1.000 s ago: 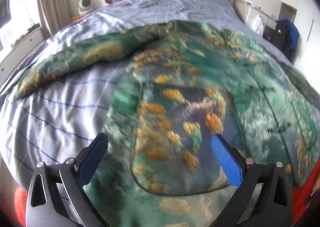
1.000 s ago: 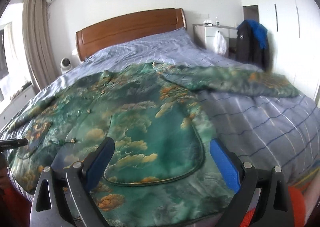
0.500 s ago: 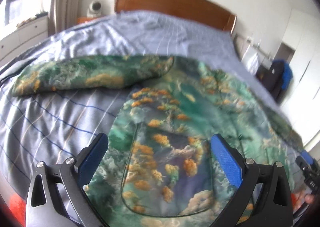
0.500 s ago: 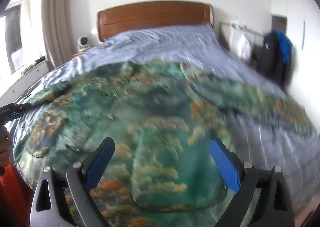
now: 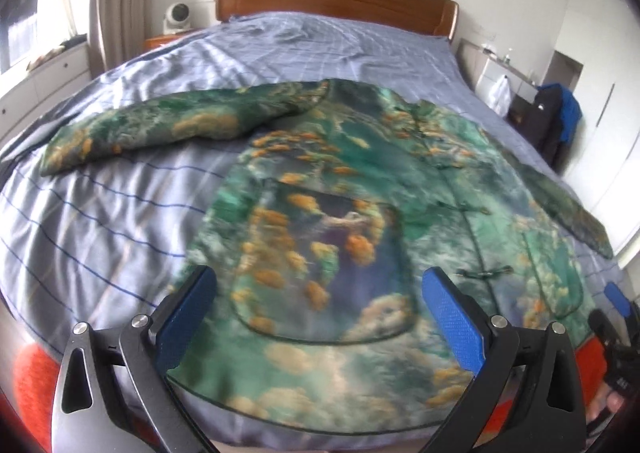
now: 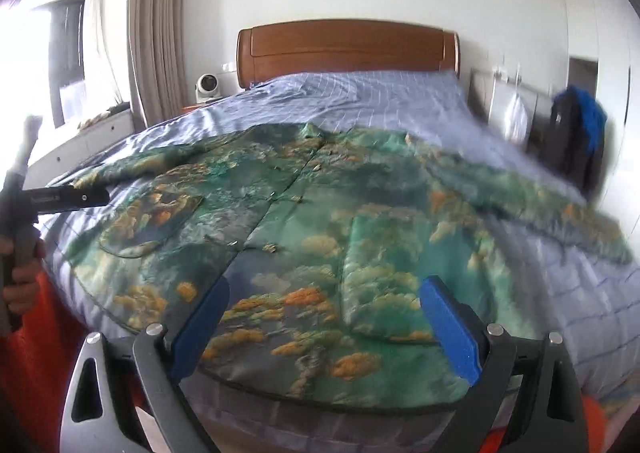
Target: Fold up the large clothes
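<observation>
My left gripper (image 5: 316, 317) and right gripper (image 6: 322, 323) both gape wide, empty, above the near hem of the jacket (image 6: 320, 221), spread flat across the bed (image 6: 360, 93), sleeves out.

No legible text anywhere.

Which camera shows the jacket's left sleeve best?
The left wrist view: the left sleeve lies stretched out across the bed, seen cuff to shoulder. In the right wrist view it is foreshortened, partly behind the left gripper.
</observation>
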Available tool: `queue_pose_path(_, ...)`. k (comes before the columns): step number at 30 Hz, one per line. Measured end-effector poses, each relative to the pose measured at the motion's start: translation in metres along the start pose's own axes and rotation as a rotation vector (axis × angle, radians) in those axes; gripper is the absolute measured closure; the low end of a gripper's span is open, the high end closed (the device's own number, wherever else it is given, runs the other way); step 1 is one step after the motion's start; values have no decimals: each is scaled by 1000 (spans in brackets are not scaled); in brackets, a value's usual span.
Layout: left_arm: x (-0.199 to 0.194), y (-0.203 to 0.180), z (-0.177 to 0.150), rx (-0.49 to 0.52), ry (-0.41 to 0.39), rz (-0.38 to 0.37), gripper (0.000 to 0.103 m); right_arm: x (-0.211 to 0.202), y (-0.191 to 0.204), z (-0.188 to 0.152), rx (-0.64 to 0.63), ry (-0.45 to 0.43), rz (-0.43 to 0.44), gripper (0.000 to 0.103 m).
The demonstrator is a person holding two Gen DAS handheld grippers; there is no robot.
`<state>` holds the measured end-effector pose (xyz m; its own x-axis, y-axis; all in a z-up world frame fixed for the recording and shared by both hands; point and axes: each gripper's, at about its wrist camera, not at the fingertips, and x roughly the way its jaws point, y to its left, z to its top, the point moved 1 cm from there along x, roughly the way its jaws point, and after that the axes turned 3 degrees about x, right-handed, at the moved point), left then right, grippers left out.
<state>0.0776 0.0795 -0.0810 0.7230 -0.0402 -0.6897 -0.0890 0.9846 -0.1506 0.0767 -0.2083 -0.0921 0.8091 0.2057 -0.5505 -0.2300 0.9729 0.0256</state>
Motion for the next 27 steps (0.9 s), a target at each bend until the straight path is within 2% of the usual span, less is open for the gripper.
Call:
queue_pose_path(3,-1,-12,-5,39,2,18,0,3,-11,1,27,-7,1,8)
queue_pose_path(7,5,-18,-7,59,31,47,0,14,-19,-11,70,26,-9,8)
queue_pose_path(11,10,-21,4,81,29,6,0,21,-21,-19,67,49,-26,8)
queue_pose_path(16,27,-11,36,16,37,16,0,26,-23,-19,45,27,-64,8)
queue_pose_path(19,27,-6,44,-33,7,10,0,33,-28,-25,58,49,-65,8)
queue_pose_path(23,22,-4,27,-42,-37,64,0,38,-36,-27,77,58,-68,8)
queue_pose_path(27,26,-4,9,-3,-8,102,0,40,-39,-29,87,62,-64,8)
